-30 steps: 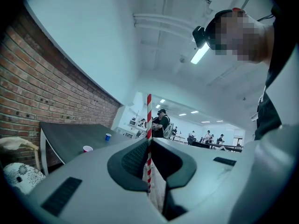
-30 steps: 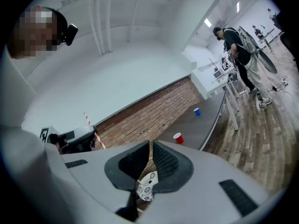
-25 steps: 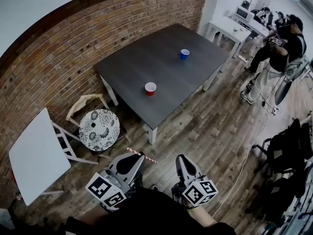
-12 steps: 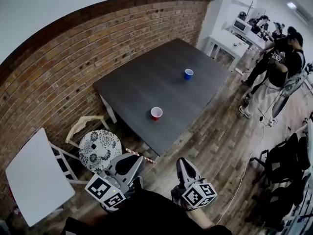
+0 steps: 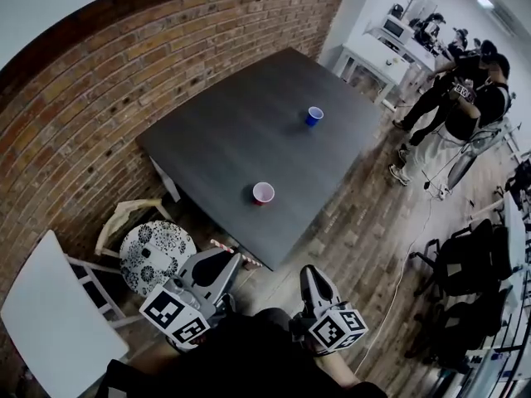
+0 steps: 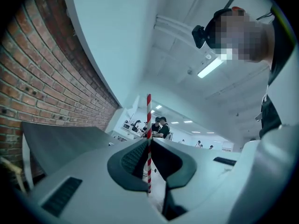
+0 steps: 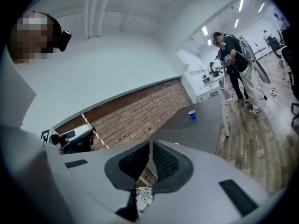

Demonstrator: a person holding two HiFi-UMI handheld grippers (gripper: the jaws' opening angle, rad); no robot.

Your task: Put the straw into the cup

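A red-and-white striped straw (image 6: 149,125) is clamped between the jaws of my left gripper (image 5: 226,262); in the head view the straw (image 5: 233,253) sticks out sideways over the floor, just short of the table's near corner. A red cup (image 5: 263,192) stands near the front edge of the dark grey table (image 5: 216,139), and a blue cup (image 5: 314,115) stands farther back. My right gripper (image 5: 309,277) is shut with nothing in it, low beside the left one. The right gripper view shows the blue cup (image 7: 192,114) and the left gripper holding the straw (image 7: 95,132).
A brick wall (image 5: 99,89) runs behind the table. A round patterned chair (image 5: 153,255) and a white folding table (image 5: 50,322) stand to the left. People stand by a white counter (image 5: 390,52) at the back right; black chairs (image 5: 469,264) are on the right.
The view has moved closer to the table, so the table, the red cup and the chair have slid toward me and left. Both grippers keep their pose and the straw stays clamped.
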